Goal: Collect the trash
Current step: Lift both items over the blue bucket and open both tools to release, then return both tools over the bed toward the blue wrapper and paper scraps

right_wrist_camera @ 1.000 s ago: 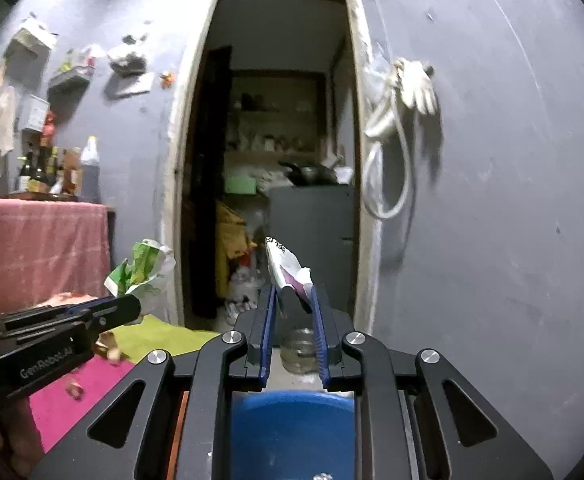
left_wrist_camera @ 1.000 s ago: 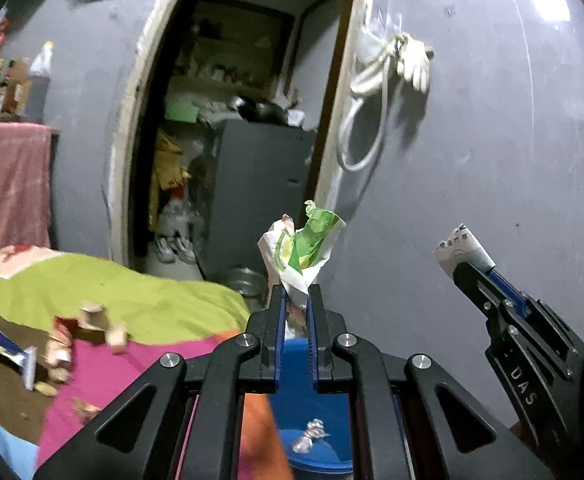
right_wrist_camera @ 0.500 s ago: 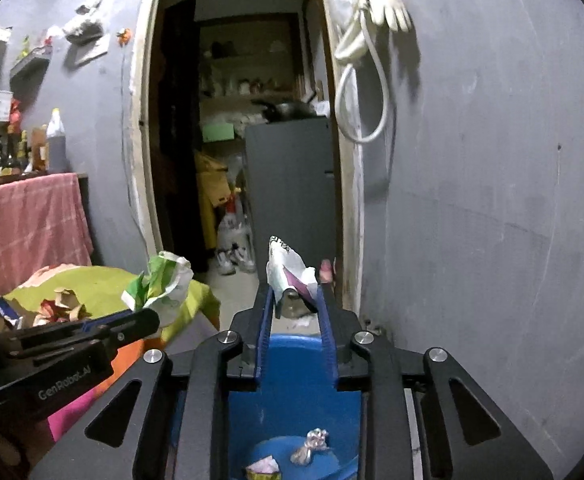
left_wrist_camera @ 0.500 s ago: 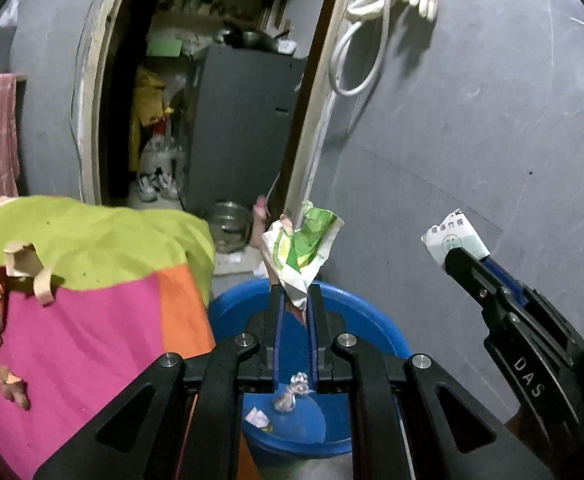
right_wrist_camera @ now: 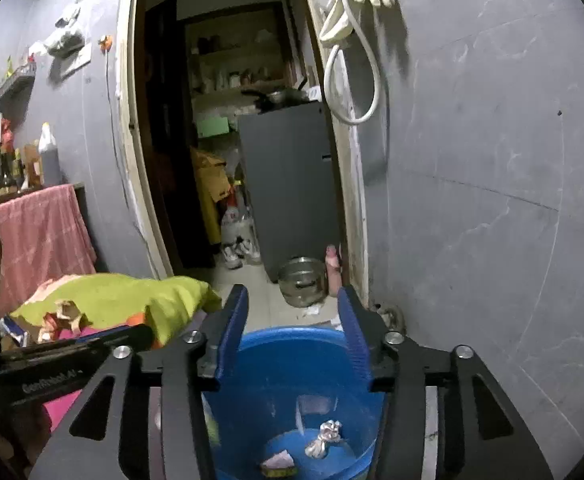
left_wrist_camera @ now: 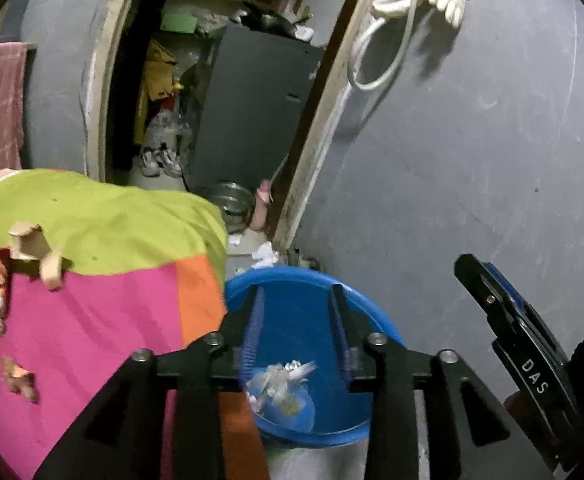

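Currently we are at the release step: both claws hang over the blue bucket (left_wrist_camera: 311,320). The left claw (left_wrist_camera: 297,328) has just been opening and stands partly apart with nothing between its pads; the right claw (right_wrist_camera: 293,332) has likewise just been opening and is empty. To do this well, we keep each claw above the bucket's mouth, not its rim, until the scraps have landed, then lift clear. In the bucket, at 6 o'clock in both views, the trash (right_wrist_camera: 323,438) lies as crumpled foil, a pinkish scrap and blurred pale paper. More scraps (left_wrist_camera: 32,248) remain on the bright cloth (left_wrist_camera: 104,220) at 9 o'clock.
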Motion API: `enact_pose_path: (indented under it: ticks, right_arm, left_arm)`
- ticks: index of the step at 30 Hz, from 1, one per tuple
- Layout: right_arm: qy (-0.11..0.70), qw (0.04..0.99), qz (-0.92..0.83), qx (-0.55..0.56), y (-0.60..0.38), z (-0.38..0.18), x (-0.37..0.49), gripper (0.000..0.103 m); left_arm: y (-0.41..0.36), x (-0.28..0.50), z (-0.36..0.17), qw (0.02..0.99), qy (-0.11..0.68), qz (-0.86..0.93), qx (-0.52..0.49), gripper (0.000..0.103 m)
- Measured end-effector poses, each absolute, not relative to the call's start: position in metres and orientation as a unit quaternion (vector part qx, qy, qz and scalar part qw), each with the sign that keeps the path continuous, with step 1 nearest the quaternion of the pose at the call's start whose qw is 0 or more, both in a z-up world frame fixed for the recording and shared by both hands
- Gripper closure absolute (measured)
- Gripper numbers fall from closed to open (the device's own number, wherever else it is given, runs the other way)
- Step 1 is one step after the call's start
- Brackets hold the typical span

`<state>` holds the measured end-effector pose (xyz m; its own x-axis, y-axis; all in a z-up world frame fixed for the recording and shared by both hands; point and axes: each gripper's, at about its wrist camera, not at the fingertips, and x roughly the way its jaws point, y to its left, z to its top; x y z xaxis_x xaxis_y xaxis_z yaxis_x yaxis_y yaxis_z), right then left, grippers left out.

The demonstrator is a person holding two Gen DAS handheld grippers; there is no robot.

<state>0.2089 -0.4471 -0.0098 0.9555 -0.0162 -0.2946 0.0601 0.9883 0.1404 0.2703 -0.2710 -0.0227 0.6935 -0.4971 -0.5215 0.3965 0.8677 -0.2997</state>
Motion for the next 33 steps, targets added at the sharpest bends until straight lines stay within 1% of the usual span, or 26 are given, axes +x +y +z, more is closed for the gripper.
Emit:
enact_pose_path:
  ticks: [3, 4, 5, 6, 7, 8, 9, 11, 12, 13, 14, 23, 29, 33]
  right_arm:
    - [0.124, 0.989, -0.023, 0.074, -0.444, 0.001, 0.200, 0.044]
    - [0.115, 0.990, -0.024, 0.074, -0.442, 0.005, 0.196, 0.034]
    - [0.103, 0.992, -0.024, 0.075, -0.441, 0.009, 0.192, 0.026]
    - [0.093, 0.993, -0.023, 0.076, -0.438, 0.012, 0.187, 0.025]
    - [0.087, 0.993, -0.024, 0.074, -0.435, 0.015, 0.186, 0.024]
    - [0.081, 0.994, -0.023, 0.071, -0.432, 0.019, 0.182, 0.021]
    - [0.076, 0.994, -0.022, 0.070, -0.429, 0.022, 0.180, 0.019]
    - [0.064, 0.995, -0.018, 0.069, -0.422, 0.028, 0.174, 0.010]
    - [0.058, 0.996, -0.016, 0.067, -0.418, 0.031, 0.170, 0.006]
    - [0.051, 0.996, -0.013, 0.067, -0.414, 0.035, 0.167, 0.000]
    - [0.045, 0.997, -0.011, 0.067, -0.410, 0.037, 0.164, 0.000]
    - [0.018, 0.998, 0.027, 0.058, -0.359, 0.059, 0.146, 0.000]
    - [0.018, 0.996, 0.066, 0.055, -0.313, 0.061, 0.139, 0.000]
    - [0.025, 0.994, 0.099, 0.031, -0.275, 0.058, 0.140, 0.000]
  left_arm:
    - [-0.256, 0.262, -0.010, 0.925, 0.284, -0.235, -0.089, 0.060]
    - [-0.250, 0.259, -0.005, 0.928, 0.276, -0.233, -0.090, 0.055]
    - [-0.245, 0.255, 0.000, 0.931, 0.268, -0.229, -0.091, 0.050]
    - [-0.241, 0.254, 0.003, 0.934, 0.263, -0.226, -0.090, 0.048]
    - [-0.235, 0.249, 0.008, 0.937, 0.254, -0.222, -0.090, 0.042]
    - [-0.228, 0.245, 0.013, 0.941, 0.245, -0.218, -0.090, 0.035]
    - [-0.222, 0.241, 0.018, 0.944, 0.236, -0.212, -0.090, 0.031]
    - [-0.208, 0.234, 0.027, 0.949, 0.218, -0.205, -0.100, 0.014]
    - [-0.201, 0.230, 0.031, 0.952, 0.209, -0.199, -0.104, 0.010]
    - [-0.194, 0.225, 0.034, 0.954, 0.202, -0.192, -0.106, 0.005]
    - [-0.186, 0.219, 0.037, 0.958, 0.194, -0.183, -0.107, 0.003]
    - [-0.118, 0.178, 0.053, 0.976, 0.152, -0.130, -0.090, 0.002]
    - [-0.062, 0.151, 0.042, 0.981, 0.150, -0.092, -0.082, 0.002]
    - [-0.026, 0.139, 0.031, 0.982, 0.161, -0.065, -0.072, 0.002]
